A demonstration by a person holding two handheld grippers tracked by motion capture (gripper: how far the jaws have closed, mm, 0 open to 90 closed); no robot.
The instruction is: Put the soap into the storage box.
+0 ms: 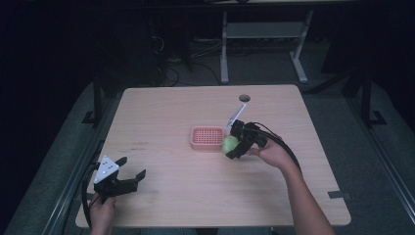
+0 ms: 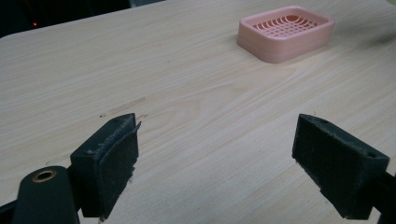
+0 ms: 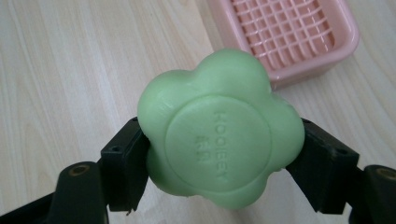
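The left gripper [image 1: 131, 167] sits low near the front left corner of the table [image 1: 161, 107]. A hand [image 1: 102, 214] holds it from below. Its two jaws are spread wide apart with nothing between them. In the left gripper view, the left gripper [image 2: 215, 154] shows bare wood between its black pads [image 2: 114, 158], and the pink dish [image 2: 286, 32] lies farther off, up and to the right.

Farther in, to the right of the middle, the right hand [image 1: 269, 154] holds the right gripper [image 1: 235, 147]. Its jaws pinch a green soap [image 1: 229, 144], one on each side. The soap is held just beside the right edge of the dish [image 1: 207, 138]. I cannot tell if the soap touches the table.

In the right gripper view, the right gripper [image 3: 219, 158] squeezes the soap [image 3: 219, 144] from both sides. The soap is shaped like a flower with a round flat face and raised letters on it. The dish [image 3: 299, 51] is behind it, up and to the right. The dish has a grid inside.

Near the far edge of the table is a round hole [image 1: 244, 98].
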